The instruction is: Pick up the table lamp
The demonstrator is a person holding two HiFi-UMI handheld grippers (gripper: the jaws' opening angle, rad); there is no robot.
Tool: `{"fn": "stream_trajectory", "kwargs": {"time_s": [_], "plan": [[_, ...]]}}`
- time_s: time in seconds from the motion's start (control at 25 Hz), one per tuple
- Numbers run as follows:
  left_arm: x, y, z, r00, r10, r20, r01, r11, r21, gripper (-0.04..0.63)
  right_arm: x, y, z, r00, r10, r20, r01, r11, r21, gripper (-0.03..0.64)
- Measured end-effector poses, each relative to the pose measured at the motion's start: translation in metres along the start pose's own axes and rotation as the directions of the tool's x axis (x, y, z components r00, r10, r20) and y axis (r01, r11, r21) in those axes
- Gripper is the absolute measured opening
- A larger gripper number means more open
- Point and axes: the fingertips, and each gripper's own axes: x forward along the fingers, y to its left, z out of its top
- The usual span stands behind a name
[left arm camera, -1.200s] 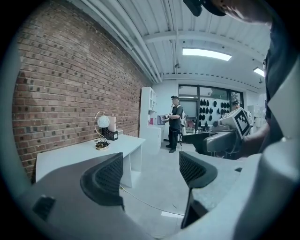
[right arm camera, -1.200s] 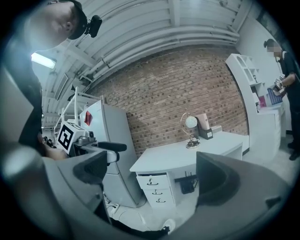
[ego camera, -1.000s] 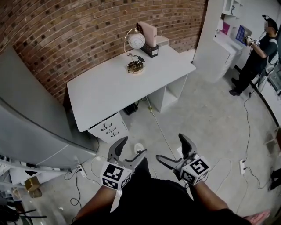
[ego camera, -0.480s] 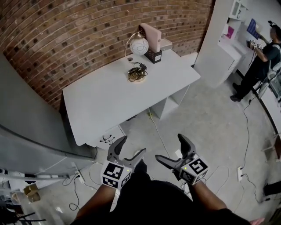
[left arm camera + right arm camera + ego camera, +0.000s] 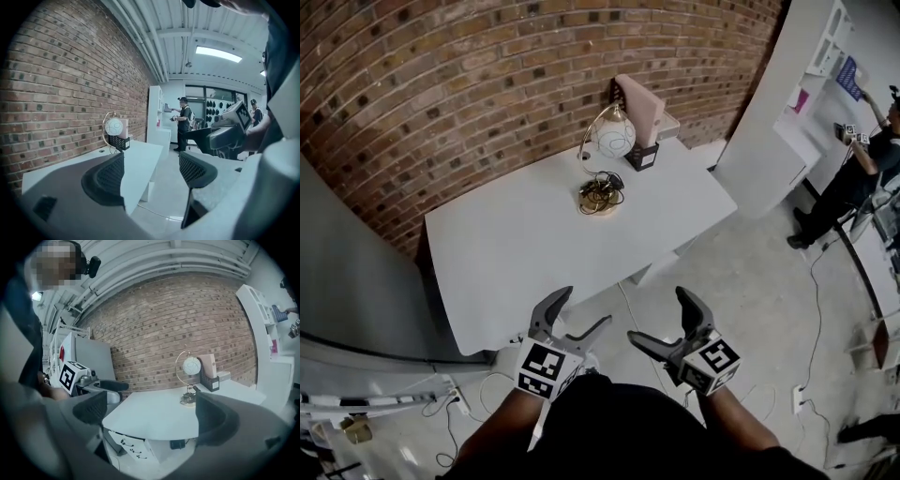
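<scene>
Both tongs gape empty at lower centre: my left gripper (image 5: 583, 310), my right gripper (image 5: 658, 315). The table lamp (image 5: 614, 141) stands upper centre on the desk (image 5: 511, 258); its seemingly coiled cord (image 5: 602, 187) could snag my lift.

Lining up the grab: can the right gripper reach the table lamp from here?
Probably not yet. The right gripper hangs open before the near edge of the desk; the table lamp stands at its far side by the brick wall, bare desktop between.
</scene>
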Motion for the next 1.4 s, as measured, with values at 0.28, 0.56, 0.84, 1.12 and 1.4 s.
{"fn": "stream_trajectory", "kwargs": {"time_s": [0.28,0.56,0.84,1.12,1.4], "plan": [[0.045,0.067,0.017,1.0,-0.015,0.01,0.015,1.0,0.019,0.365,0.058,-0.036,0.022,1.0,-0.024,-0.001,0.024,0.999,-0.028,0.592],[0.068,0.099,0.023,1.0,-0.007,0.008,0.007,1.0,0.009,0.365,0.09,-0.056,0.03,1.0,-0.017,-0.02,0.016,0.999,-0.037,0.589],[0.095,0.11,0.004,0.998,0.03,-0.054,-0.032,0.999,-0.038,0.365,0.115,-0.086,0.036,0.999,0.044,-0.025,-0.045,0.998,-0.046,0.583],[0.141,0.144,0.027,0.982,0.188,-0.038,-0.19,0.98,-0.065,0.365,0.154,-0.149,0.049,0.987,0.159,-0.038,-0.16,0.986,-0.043,0.582],[0.196,0.17,0.05,0.94,0.334,-0.071,-0.34,0.936,-0.087,0.365,0.19,-0.22,0.069,0.957,0.288,-0.041,-0.289,0.956,-0.039,0.577]]}}
